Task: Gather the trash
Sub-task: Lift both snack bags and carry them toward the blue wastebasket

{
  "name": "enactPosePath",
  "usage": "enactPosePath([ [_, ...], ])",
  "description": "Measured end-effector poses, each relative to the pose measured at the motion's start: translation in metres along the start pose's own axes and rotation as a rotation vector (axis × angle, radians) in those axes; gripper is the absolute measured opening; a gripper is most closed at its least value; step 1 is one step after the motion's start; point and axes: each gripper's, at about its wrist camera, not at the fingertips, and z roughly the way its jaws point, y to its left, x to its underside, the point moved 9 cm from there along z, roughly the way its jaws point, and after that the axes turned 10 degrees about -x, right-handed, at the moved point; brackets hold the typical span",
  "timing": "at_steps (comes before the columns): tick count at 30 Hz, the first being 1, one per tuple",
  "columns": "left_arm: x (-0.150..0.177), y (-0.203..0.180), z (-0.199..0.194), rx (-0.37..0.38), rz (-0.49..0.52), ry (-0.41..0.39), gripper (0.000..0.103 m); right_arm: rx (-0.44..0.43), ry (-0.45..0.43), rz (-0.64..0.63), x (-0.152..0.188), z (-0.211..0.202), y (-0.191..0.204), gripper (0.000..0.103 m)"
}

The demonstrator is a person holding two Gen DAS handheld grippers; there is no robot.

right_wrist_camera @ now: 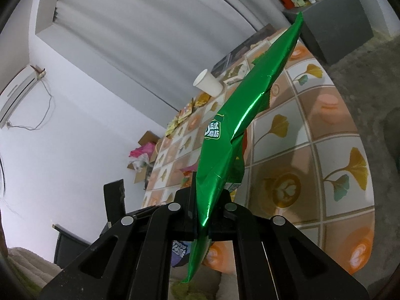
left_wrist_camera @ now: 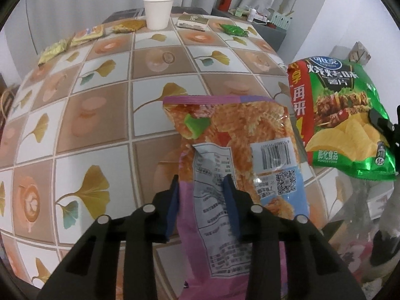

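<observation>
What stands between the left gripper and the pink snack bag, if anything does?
Nothing visible does. The pink snack bag already lies between the blue pads of the left gripper. The green chip bag, held by the right gripper, hangs off to the side, apart from it.

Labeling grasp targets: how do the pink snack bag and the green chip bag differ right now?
The pink snack bag shows its printed back, barcode up, between the left gripper fingers; the green chip bag shows its front, clamped at an edge by the right gripper. Pink has a clear window onto the snacks; green is opaque foil. Both are crinkly snack packets.
</observation>
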Motion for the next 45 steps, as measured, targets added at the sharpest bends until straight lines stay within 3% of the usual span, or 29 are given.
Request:
enactPosePath([
  [7,-0.002,0.003,-0.007,0.007,-0.022,-0.020,0.022,0.019,-0.025,-0.007,-0.003,-0.009,0.001,0.004],
  [13,-0.012,0.004,-0.025,0.061,-0.072,-0.060,0.018,0.040,-0.089,-0.030,-0.015,-0.030,0.008,0.004],
  [20,-0.045,-0.020,-0.057,0.110,-0.031,-0.164,0.016,0.132,-0.295,-0.085,-0.040,-0.111,0.017,0.004],
  [26,-0.083,-0.069,-0.075,0.200,0.030,-0.224,0.016,0.306,-0.493,-0.081,-0.040,-0.206,0.003,0.004],
  [34,-0.125,-0.179,-0.073,0.307,0.187,-0.233,0.016,0.543,-0.600,0.022,-0.022,-0.269,-0.062,0.004],
  [40,-0.142,-0.257,-0.050,0.357,0.285,-0.191,0.016,0.700,-0.528,0.120,-0.017,-0.276,-0.153,0.004],
  [45,-0.156,-0.309,-0.016,0.367,0.349,-0.129,0.016,0.734,-0.453,0.181,-0.021,-0.267,-0.218,0.004],
])
